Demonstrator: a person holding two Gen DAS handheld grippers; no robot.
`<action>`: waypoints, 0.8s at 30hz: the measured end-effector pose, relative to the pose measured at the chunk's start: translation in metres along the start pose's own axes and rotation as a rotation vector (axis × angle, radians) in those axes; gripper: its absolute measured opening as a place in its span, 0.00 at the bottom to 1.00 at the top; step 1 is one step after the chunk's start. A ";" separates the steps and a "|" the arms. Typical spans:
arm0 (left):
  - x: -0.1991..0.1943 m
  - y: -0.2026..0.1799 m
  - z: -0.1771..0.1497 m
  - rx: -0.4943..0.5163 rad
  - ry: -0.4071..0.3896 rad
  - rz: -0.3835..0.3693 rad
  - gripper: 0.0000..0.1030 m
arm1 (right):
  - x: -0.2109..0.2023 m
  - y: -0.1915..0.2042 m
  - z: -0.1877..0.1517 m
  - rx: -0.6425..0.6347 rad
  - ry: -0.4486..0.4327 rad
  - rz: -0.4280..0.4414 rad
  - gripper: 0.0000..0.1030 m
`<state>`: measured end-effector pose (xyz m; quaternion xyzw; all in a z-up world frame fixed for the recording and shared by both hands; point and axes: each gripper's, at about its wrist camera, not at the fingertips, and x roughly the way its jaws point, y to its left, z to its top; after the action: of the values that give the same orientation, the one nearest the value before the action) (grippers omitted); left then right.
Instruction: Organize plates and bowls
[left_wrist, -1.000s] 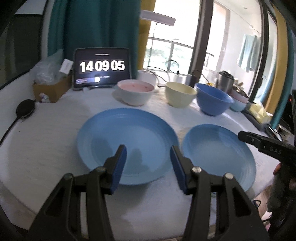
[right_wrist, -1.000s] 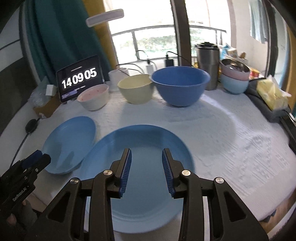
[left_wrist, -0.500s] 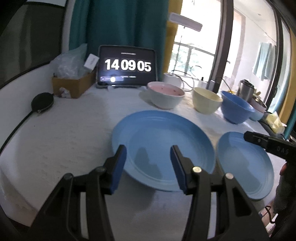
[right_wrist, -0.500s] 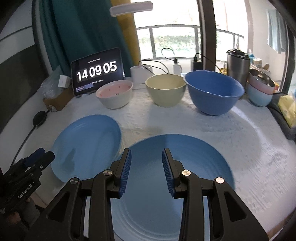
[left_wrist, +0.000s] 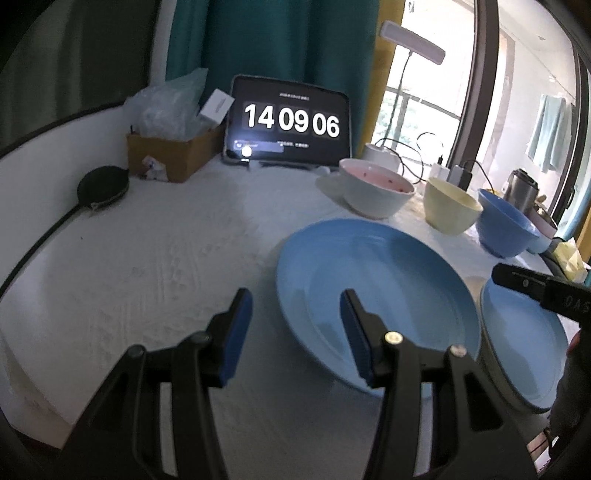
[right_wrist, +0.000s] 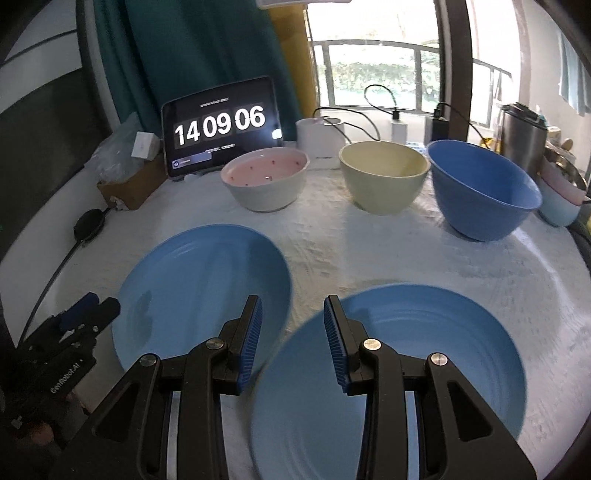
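Two blue plates lie side by side on the white table. The left plate (left_wrist: 373, 291) (right_wrist: 199, 291) lies just right of my open, empty left gripper (left_wrist: 295, 328). The right plate (right_wrist: 391, 373) (left_wrist: 524, 347) lies under my open, empty right gripper (right_wrist: 291, 339), which hovers over its left rim. Behind stand a pink-lined white bowl (right_wrist: 266, 181) (left_wrist: 373, 192), a cream bowl (right_wrist: 384, 177) (left_wrist: 448, 206) and a blue bowl (right_wrist: 480, 188) (left_wrist: 504, 227). The left gripper also shows at the lower left of the right wrist view (right_wrist: 88, 314).
A tablet clock (right_wrist: 221, 125) stands at the back. A cardboard box with plastic bags (left_wrist: 170, 151) and a black round pouch with a cord (left_wrist: 103, 182) sit at the left. A steel canister (right_wrist: 522, 136), stacked bowls (right_wrist: 561, 199), chargers and cables sit at the back right.
Both grippers have swung left: the left gripper has gone from over the left plate to its left rim, the right gripper from the middle of the right plate to its left rim. Nothing was grasped.
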<state>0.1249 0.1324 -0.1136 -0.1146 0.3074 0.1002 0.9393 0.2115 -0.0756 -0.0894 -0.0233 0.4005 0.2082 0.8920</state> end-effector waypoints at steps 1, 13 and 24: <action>0.002 0.001 0.000 -0.003 0.005 0.000 0.50 | 0.003 0.003 0.001 -0.003 0.003 0.005 0.36; 0.026 0.000 0.000 -0.037 0.087 -0.031 0.50 | 0.029 0.017 0.006 0.006 0.056 0.000 0.45; 0.040 -0.012 -0.001 0.019 0.162 -0.070 0.59 | 0.052 0.021 0.007 0.011 0.120 -0.031 0.49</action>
<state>0.1593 0.1253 -0.1365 -0.1241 0.3789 0.0548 0.9154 0.2388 -0.0363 -0.1192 -0.0370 0.4540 0.1903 0.8697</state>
